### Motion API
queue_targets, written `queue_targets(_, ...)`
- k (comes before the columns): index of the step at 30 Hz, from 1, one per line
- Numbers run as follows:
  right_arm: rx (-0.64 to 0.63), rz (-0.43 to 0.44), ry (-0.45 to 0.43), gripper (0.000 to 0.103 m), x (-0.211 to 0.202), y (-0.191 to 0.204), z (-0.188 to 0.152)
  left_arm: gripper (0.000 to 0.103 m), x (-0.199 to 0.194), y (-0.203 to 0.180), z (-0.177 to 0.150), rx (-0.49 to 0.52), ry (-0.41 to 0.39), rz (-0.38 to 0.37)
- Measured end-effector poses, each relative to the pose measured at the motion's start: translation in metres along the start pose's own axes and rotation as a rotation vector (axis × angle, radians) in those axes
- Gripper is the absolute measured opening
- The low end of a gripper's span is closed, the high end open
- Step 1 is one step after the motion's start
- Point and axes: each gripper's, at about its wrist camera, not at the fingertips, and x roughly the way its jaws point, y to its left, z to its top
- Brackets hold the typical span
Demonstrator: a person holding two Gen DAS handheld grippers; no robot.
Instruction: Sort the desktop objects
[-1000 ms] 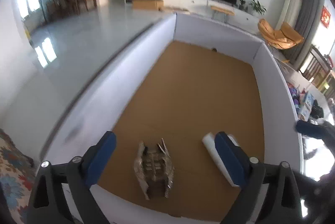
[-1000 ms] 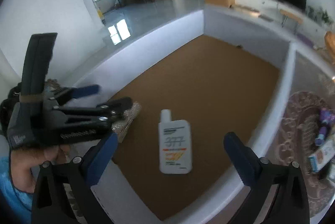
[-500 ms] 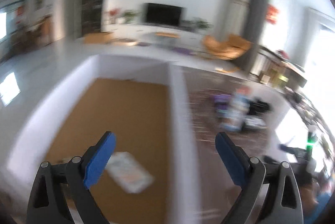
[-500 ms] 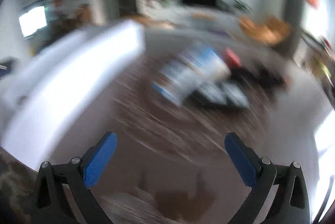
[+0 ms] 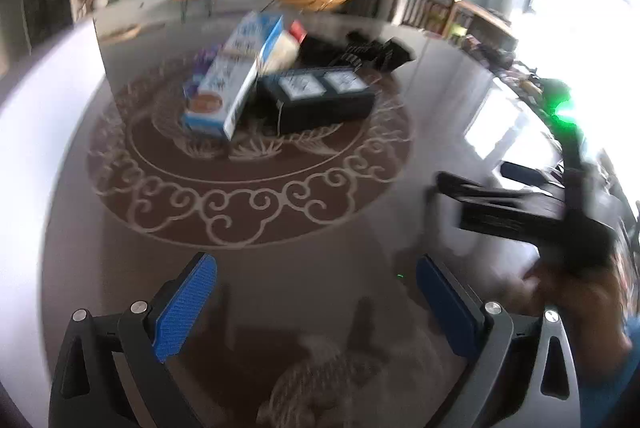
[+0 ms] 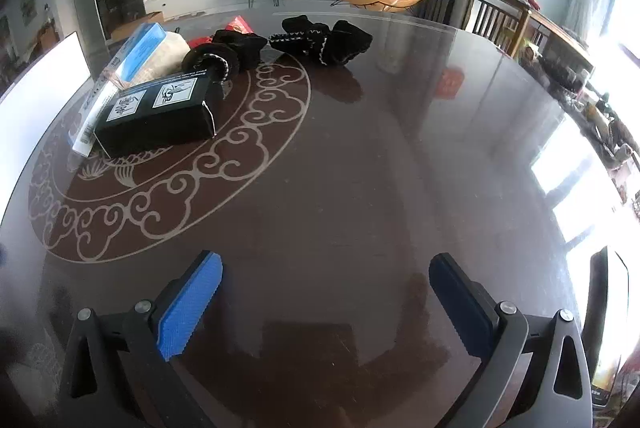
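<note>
A pile of objects lies on the dark round table [image 6: 380, 156]. A black box [image 6: 156, 112] with two white labels lies beside a blue and white carton [image 6: 128, 60]; both also show in the left wrist view, the box [image 5: 320, 100] and the carton [image 5: 232, 80]. Black knitted items [image 6: 320, 42] and a coiled black cord [image 6: 210, 62] lie behind them. My left gripper [image 5: 316, 288] is open and empty above the table's near part. My right gripper [image 6: 326, 288] is open and empty, well short of the pile. The right gripper also shows blurred at the right of the left wrist view [image 5: 520, 212].
The white wall of the sorting box [image 5: 48, 100] stands at the table's left edge. The table carries a pale scroll-pattern ring [image 6: 224, 148]. A patterned cloth [image 5: 320, 384] lies below the left gripper. Chairs and a TV unit stand beyond the table.
Both grippers have swung right, away from the brown-floored white box with the bottle and foil item, and now face the pile on the dark table. Both stay open.
</note>
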Motion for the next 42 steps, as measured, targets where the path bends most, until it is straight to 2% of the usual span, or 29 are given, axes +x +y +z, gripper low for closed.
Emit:
queue_targets(1, 0.021, 0.021, 0.008, 0.103, 0.002, -0.002, -0.003, 0.102, 0.008, -0.001, 0.005, -0.009, -0.003, 0.008)
queue_targets(5, 0.029, 0.007, 0.004, 0.103, 0.002, -0.004, -0.008, 0.102, 0.035, -0.01, 0.028, 0.016, -0.036, 0.086)
queue_targets(8, 0.033, 0.0, 0.004, 0.103, 0.001, -0.005, -0.011, 0.103, 0.052, -0.022, 0.042, 0.072, 0.022, 0.151)
queue_targets(20, 0.052, -0.005, 0.005, 0.103, -0.001, -0.008, -0.013, 0.103, 0.067, -0.035, 0.055, 0.052, 0.015, 0.168)
queue_targets(38, 0.053, -0.005, 0.005, 0.103, -0.001, -0.008, -0.013, 0.103, 0.067, -0.036, 0.054, 0.049, 0.012, 0.17)
queue_targets(42, 0.053, -0.004, 0.005, 0.103, -0.002, -0.008, -0.013, 0.103, 0.057, -0.029, 0.048, 0.04, 0.011, 0.172)
